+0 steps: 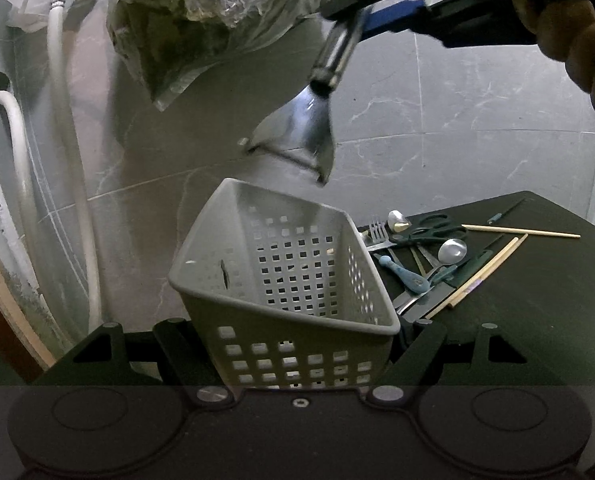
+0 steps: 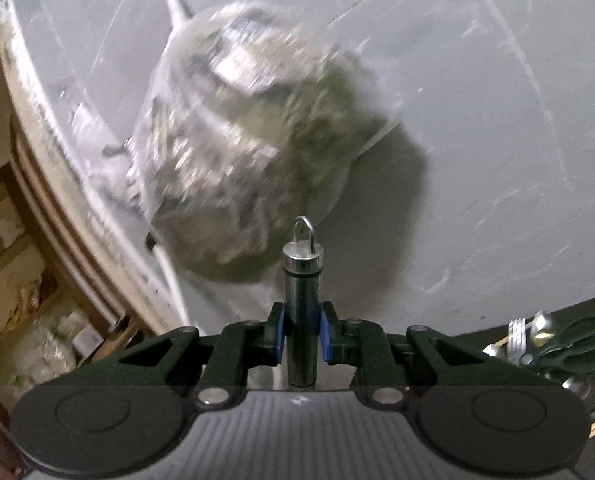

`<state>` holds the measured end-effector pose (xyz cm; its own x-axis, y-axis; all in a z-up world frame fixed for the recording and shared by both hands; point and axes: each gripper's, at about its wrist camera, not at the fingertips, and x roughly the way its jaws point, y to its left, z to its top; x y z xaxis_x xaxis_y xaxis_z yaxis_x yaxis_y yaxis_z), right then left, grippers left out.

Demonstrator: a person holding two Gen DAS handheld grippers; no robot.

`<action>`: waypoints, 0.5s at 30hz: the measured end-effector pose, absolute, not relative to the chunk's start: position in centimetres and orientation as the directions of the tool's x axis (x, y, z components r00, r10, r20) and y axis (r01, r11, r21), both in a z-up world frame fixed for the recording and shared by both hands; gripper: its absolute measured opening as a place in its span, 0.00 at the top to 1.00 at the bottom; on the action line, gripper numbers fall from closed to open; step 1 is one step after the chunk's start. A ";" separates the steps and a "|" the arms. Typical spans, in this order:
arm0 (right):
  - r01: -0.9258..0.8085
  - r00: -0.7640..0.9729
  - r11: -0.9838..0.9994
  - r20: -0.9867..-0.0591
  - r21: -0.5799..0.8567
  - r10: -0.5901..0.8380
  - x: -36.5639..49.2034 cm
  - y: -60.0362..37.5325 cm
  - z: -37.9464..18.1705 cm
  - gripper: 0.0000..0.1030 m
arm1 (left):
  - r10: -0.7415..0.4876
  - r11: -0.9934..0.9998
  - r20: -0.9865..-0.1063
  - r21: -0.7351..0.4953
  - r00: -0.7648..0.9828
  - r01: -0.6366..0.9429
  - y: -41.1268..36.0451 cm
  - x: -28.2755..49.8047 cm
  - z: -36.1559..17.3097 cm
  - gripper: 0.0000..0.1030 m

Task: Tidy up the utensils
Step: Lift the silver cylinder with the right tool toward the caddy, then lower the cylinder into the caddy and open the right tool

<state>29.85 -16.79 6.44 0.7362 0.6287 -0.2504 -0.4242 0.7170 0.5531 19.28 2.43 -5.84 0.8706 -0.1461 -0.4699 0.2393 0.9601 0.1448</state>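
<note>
The peeler (image 1: pixel 301 128) is clamped by its handle in the right hand-held gripper (image 2: pixel 302 338), blade hanging above the grey basket (image 1: pixel 285 264), which is gripped between the left hand-held gripper (image 1: pixel 297 354) jaws. It should be lowered blade-first, centred over the opening.

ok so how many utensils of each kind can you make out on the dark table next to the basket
fork: 1
spoons: 2
scissors: 1
chopsticks: 3
blue-handled piece: 1
total: 8, plus a few dark handles in the pile too overlapped to count
</note>
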 end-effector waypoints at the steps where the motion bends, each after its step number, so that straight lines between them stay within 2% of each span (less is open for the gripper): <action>1: -0.430 0.729 0.716 -0.257 0.550 0.635 29.9 -16.5 6.3 0.81 | -0.145 0.960 -0.469 0.144 0.871 0.238 2.4 19.2 -5.8 0.24; 15: -0.480 0.679 0.732 -0.324 0.484 0.659 28.2 -14.5 6.6 0.81 | -0.130 0.966 -0.463 0.141 0.877 0.217 2.6 18.8 -5.8 0.24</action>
